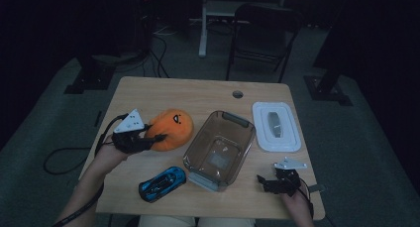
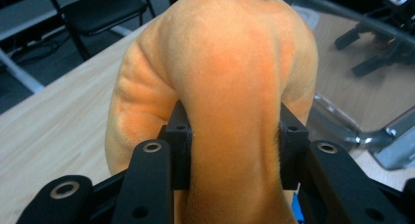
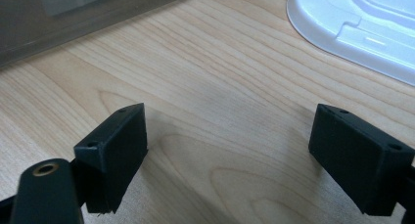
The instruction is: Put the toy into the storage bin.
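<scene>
While its two black jaws pinch the soft sides of the orange plush toy (image 2: 230, 82), the left hand-held gripper (image 1: 154, 138) lies nearly level at the left of the counter (image 1: 198, 90), pointing right, with the person's left hand (image 1: 106, 155) behind it and the forearm coming in from the near left corner. In the left gripper view the plush bulges out past both pads, squeezed in at the waist between them. From above the toy (image 1: 173, 128) sits at the left middle of the counter, just beside the left rim of the clear plastic container (image 1: 218, 150), which stands open at the centre and lies directly to the toy's right. A blue toy car (image 1: 162, 183) lies near the front edge, apart from the toy and close to the container's near left corner. A white lid (image 1: 276, 126) lies flat to the container's right. At the near right corner the right hand-held gripper (image 1: 265, 180) rests low over bare wood, its jaws spread wide with nothing between them; the right gripper view shows the lid's edge (image 3: 342, 28) beyond.
</scene>
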{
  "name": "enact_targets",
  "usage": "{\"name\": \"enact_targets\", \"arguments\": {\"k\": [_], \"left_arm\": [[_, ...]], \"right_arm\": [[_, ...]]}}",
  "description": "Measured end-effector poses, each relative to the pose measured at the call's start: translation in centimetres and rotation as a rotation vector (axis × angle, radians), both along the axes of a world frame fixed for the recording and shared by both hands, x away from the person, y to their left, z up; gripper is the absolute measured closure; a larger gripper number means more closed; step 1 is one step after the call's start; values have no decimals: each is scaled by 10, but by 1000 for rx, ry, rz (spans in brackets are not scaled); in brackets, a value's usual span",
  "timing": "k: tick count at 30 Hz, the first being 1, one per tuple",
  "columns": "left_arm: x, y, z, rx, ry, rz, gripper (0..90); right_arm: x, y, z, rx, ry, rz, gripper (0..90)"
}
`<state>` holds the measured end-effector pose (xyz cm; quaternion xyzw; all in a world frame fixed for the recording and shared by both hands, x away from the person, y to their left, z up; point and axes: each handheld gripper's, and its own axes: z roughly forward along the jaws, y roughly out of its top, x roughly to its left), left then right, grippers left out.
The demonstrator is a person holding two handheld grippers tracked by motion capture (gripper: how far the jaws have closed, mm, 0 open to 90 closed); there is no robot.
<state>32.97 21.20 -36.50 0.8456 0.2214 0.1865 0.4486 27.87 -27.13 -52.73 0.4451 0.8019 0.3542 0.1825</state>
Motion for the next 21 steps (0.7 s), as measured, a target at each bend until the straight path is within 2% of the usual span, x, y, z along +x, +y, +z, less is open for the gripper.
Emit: {"name": "enact_targets", "arguments": {"k": [4,5,9,11,21], "left_arm": [[2,-4,5,0,-10,-5,625],[5,-11,12,-7,-18,-31,625],[8,-20,19,-8,-24,-50,625],[10,-31,25,-4,-34,-77,625],[23,-66,31,-6,-40,-148,624]], "right_arm": [[0,0,0,-2,-1,1,140],[0,0,0,-3,-1,1,140],[0,0,0,-3,-1,0,140],[0,0,0,-3,-1,1,140],[0,0,0,-5,-2,0,140]]}}
